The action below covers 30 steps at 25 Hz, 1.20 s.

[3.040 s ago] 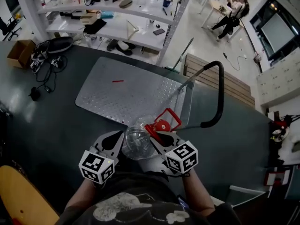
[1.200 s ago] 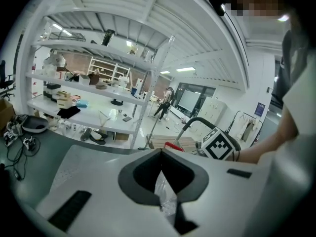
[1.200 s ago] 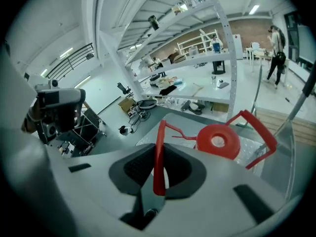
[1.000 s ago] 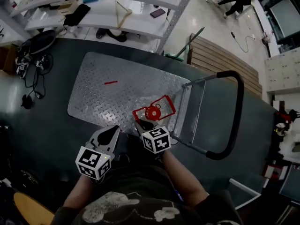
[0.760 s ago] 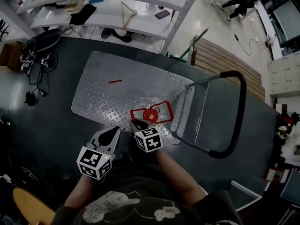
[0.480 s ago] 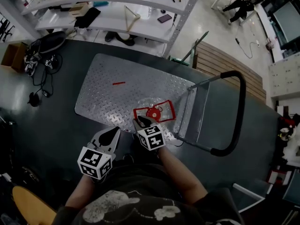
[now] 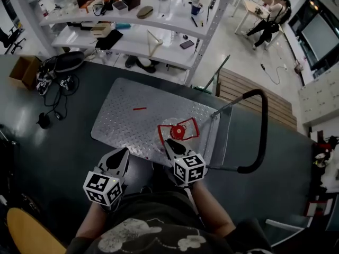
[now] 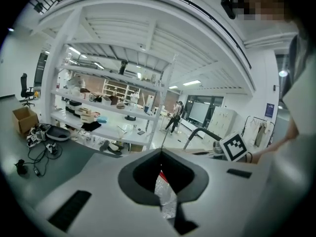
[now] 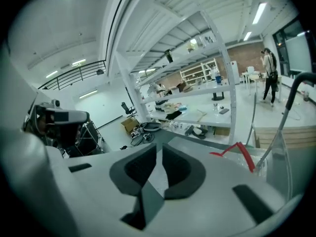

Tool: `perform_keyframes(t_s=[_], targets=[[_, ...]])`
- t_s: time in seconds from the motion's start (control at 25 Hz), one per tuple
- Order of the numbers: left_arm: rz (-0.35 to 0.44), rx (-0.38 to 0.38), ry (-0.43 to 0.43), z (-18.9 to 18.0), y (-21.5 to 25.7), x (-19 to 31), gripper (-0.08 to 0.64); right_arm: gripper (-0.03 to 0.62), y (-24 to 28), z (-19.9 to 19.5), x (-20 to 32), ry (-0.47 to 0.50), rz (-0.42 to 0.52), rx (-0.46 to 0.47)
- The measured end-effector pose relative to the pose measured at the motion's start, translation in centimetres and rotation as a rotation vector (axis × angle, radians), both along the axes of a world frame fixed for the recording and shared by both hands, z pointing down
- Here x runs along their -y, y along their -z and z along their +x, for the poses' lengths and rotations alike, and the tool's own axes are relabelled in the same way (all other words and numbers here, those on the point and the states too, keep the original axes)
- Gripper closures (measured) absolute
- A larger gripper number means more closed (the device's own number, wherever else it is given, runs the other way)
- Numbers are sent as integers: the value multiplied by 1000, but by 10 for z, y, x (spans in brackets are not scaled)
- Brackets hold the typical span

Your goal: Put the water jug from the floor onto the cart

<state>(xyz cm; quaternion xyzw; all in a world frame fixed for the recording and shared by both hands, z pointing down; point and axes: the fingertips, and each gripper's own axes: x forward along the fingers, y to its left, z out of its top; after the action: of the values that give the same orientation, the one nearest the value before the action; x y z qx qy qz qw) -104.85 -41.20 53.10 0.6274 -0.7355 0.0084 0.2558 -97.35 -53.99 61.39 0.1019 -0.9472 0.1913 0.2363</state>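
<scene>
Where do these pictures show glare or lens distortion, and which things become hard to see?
Head view: light glares on the metal deck of the cart, and the clear water jug almost vanishes against it. Left gripper view: the fisheye bows the shelf rack posts and darkens the corners. Right gripper view: the same bowing and dark corners.

White shelving [image 7: 159, 20] full of clutter stands far; a cardboard box [image 7: 22, 70] and dark bag [image 7: 69, 62] far left, wooden slats [image 7: 278, 107] right.
</scene>
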Motion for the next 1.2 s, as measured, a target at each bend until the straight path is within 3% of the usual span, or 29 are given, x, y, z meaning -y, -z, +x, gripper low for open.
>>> perform_keyframes(t_s=[0.16,0.4,0.76,0.96,1.2], targets=[[34,27,-17,5,11,-37,552,594,22,26,-27,-26,48,30],[78,16,-61,29,18,-58,552,600,41,74,-73,28,75,18],[130,24,-48,93,32,-72,552,601,56,141,-80,-80,62,116],[129,39,-17,142,40,-81,552,601,78,192,-80,-90,116,156],[128,52,-21,236,43,-80,552,601,87,299,-83,-90,136,165]])
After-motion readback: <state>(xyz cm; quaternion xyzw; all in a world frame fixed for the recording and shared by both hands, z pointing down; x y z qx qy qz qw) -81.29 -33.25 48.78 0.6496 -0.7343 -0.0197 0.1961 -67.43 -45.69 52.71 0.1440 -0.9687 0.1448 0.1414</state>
